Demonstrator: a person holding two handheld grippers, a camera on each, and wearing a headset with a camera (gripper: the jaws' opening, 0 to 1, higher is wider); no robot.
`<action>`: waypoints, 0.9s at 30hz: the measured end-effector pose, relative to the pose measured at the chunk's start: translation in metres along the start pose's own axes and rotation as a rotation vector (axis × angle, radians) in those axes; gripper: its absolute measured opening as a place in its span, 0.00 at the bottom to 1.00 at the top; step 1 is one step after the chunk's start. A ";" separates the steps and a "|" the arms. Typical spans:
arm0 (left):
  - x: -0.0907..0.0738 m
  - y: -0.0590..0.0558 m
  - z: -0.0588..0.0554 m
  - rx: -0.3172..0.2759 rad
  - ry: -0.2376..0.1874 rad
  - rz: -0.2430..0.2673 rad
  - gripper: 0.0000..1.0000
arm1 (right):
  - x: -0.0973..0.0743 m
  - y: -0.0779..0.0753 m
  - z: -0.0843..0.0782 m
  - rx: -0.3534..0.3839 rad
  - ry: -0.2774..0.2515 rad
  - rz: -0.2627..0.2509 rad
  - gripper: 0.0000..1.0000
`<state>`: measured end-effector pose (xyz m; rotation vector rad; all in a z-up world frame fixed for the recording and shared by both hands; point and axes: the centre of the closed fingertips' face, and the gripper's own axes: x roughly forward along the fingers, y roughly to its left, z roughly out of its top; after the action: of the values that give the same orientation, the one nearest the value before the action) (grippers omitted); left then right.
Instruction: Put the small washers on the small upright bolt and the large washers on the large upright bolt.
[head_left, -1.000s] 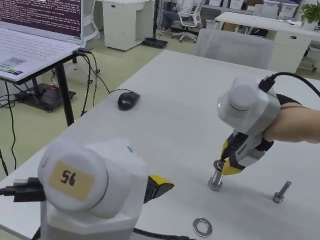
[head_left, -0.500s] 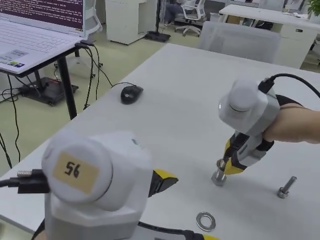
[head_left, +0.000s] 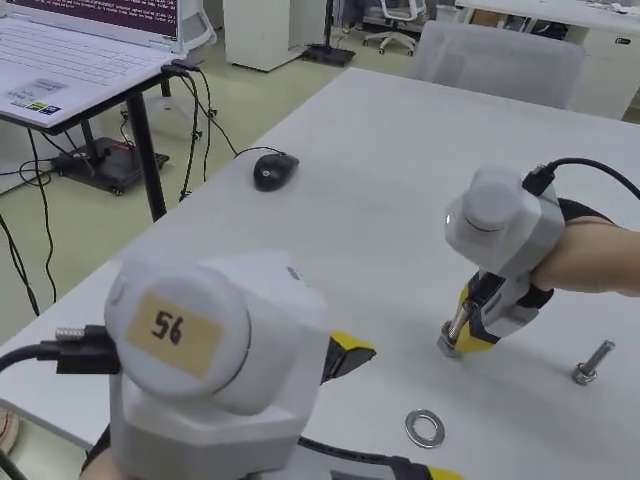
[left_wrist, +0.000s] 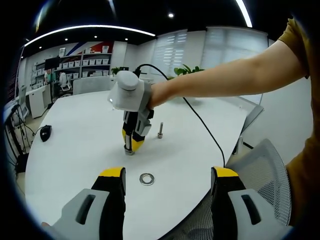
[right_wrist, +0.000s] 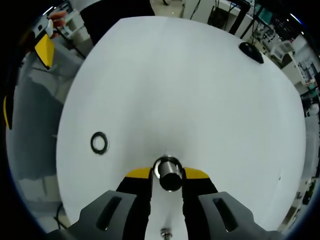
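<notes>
Right claw (head_left: 460, 342): mine, clamped on tilted large steel hex bolt (head_left: 457, 322). Risk: bolt likely topples if I release it off-upright. Left claw (left_wrist: 168, 173): apart, idle.

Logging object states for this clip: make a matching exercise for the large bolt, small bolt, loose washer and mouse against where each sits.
1 large bolt; 2 small bolt; 3 washer; 4 mouse.
A flat on the table ahead of the open left gripper; B between the right gripper's jaws; C by the table edge, far from both bolts; D standing alone, untouched.
Pairs: 1-B; 2-D; 3-A; 4-C.
</notes>
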<state>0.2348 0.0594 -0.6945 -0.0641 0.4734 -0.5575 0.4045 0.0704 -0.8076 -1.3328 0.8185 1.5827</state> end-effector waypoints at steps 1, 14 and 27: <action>0.000 0.000 0.000 -0.001 0.000 -0.002 0.69 | 0.002 0.000 -0.001 -0.004 0.002 0.003 0.22; 0.002 -0.003 -0.002 -0.003 0.004 -0.007 0.69 | -0.001 0.003 -0.008 0.012 -0.022 -0.003 0.24; 0.000 -0.019 0.002 0.025 -0.003 -0.024 0.68 | -0.017 0.023 -0.032 0.030 -0.016 -0.021 0.24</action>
<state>0.2266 0.0432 -0.6888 -0.0472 0.4630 -0.5865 0.3963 0.0290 -0.7988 -1.3021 0.8129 1.5565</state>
